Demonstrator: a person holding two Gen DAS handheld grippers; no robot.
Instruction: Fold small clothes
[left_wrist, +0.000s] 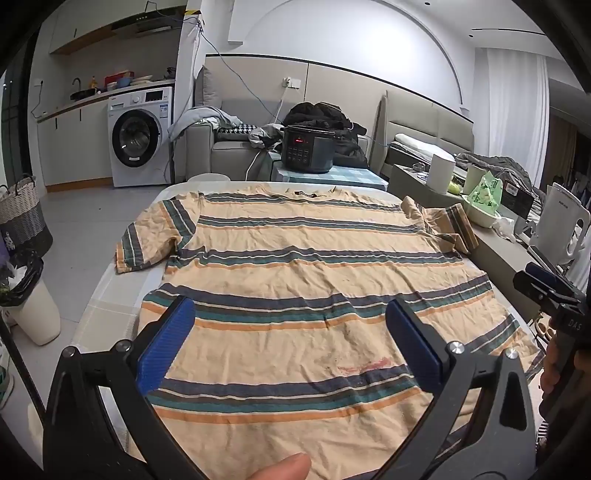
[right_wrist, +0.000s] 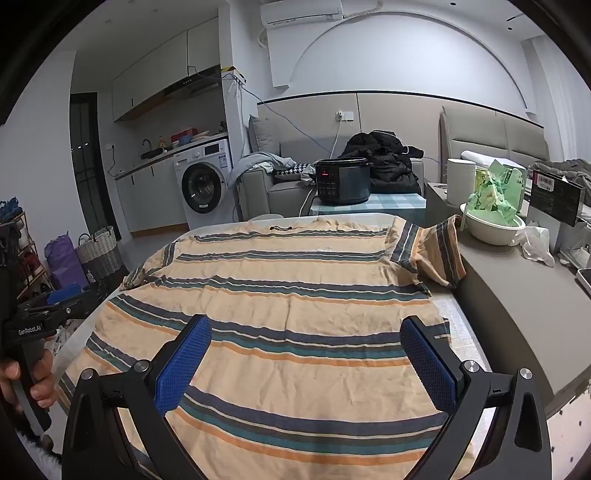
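Small studio flat setup, with a white table (left_wrist: 110, 291) in the middle carrying a striped T-shirt (left_wrist: 295, 258) spread flat, front up, collar at the far edge and hem toward the cameras. Using the shirt as the reference: its far-right sleeve (right_wrist: 432, 251) is bunched up and flops onto the grey counter (right_wrist: 517, 302) just beside it. On that counter, right next to the sleeve, sits a cream bowl (right_wrist: 487, 227) stuffed with a green plastic bag (right_wrist: 495, 192). Beyond the collar there's a dark rice cooker (right_wrist: 343, 181), lid on, so can't tell what's inside. Off past the left sleeve is a washing machine (left_wrist: 140, 140), and further left a woven basket (left_wrist: 22, 218), contents not readable. The left gripper (left_wrist: 291, 339) hangs above the hem end, blue pads (left_wrist: 166, 343) spread wide apart with nothing between them. The right gripper (right_wrist: 306, 362) is the same deal, fingers wide apart over the lower shirt, holding nothing.
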